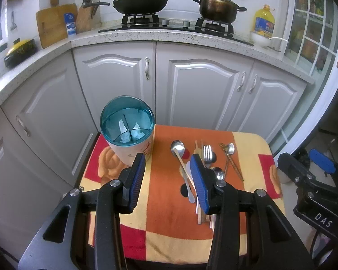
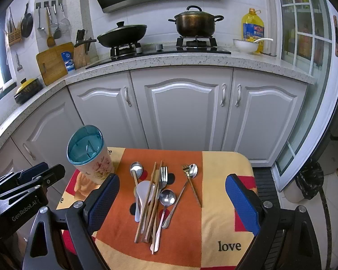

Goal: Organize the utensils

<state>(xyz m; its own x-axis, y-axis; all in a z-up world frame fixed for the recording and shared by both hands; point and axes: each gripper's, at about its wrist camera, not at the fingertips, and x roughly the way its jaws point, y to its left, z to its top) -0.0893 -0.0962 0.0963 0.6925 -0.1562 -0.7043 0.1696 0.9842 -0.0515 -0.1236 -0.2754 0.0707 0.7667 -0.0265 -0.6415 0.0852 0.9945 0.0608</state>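
Both released, left gripper (image 1: 169,182) and right gripper (image 2: 172,202) above utensils (image 2: 153,202) heaped mid-worktop (image 2: 223,225), right of the holder (image 2: 90,157); likely snagging neighbours, scattering the overlapped chopsticks (image 2: 149,200).

The left gripper (image 1: 172,180) hides the chopsticks (image 1: 200,216) and white spoon (image 1: 189,171) in part; the holder (image 2: 90,155) contents stay unclear behind teal plastic.
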